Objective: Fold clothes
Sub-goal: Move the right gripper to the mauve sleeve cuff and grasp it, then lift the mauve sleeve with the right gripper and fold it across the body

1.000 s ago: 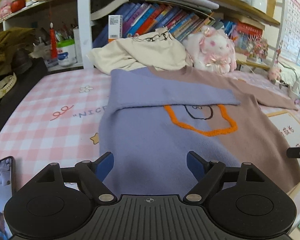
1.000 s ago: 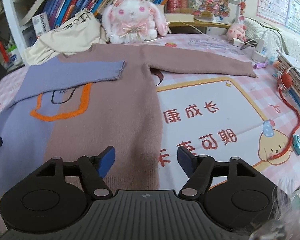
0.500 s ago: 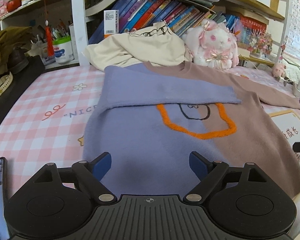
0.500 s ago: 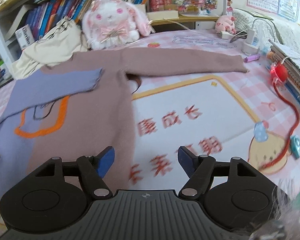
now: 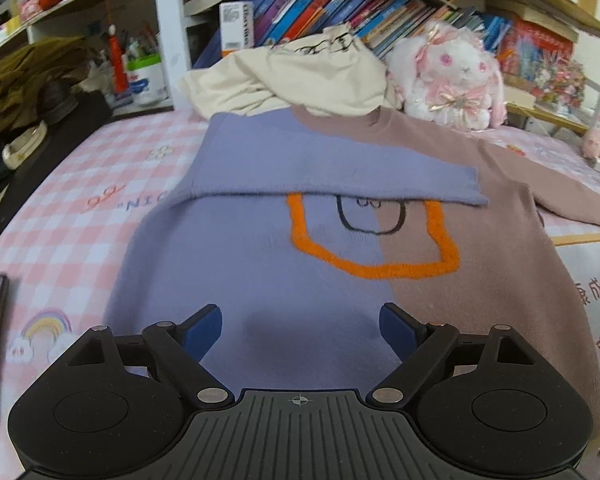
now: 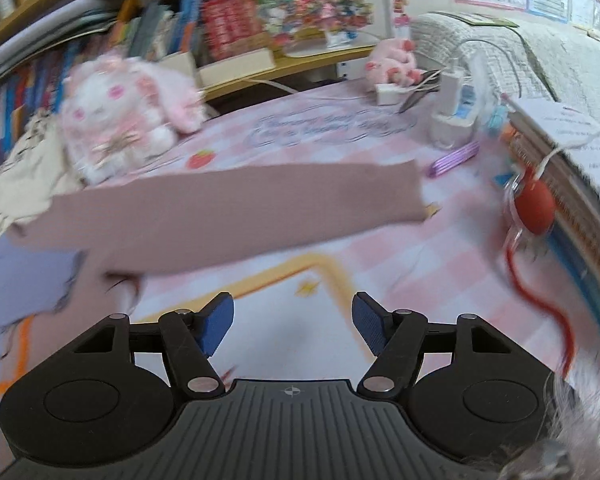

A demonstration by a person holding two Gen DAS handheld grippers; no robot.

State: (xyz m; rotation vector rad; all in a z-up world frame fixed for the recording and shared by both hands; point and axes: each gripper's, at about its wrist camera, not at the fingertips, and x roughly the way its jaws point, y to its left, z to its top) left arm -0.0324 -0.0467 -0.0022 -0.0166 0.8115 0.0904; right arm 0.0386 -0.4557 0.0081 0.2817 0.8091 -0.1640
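Sweater [image 5: 300, 272] flat on pink checked desk [image 5: 80, 208], lilac sleeve folded across chest. Mauve sleeve [image 6: 236, 208] unfolded, long axis crosswise ahead of right claw [image 6: 293, 326]; cuff up-right of it. Right claw nearer, jaws apart, just been closing, empty. Left claw [image 5: 301, 330] wide apart over hem. Plush rabbit [image 6: 120, 120], red corded gadget [image 6: 534, 210] near cuff.

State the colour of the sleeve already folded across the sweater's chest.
Lavender blue sleeve, lying across the sweater; clearest in the left wrist view.
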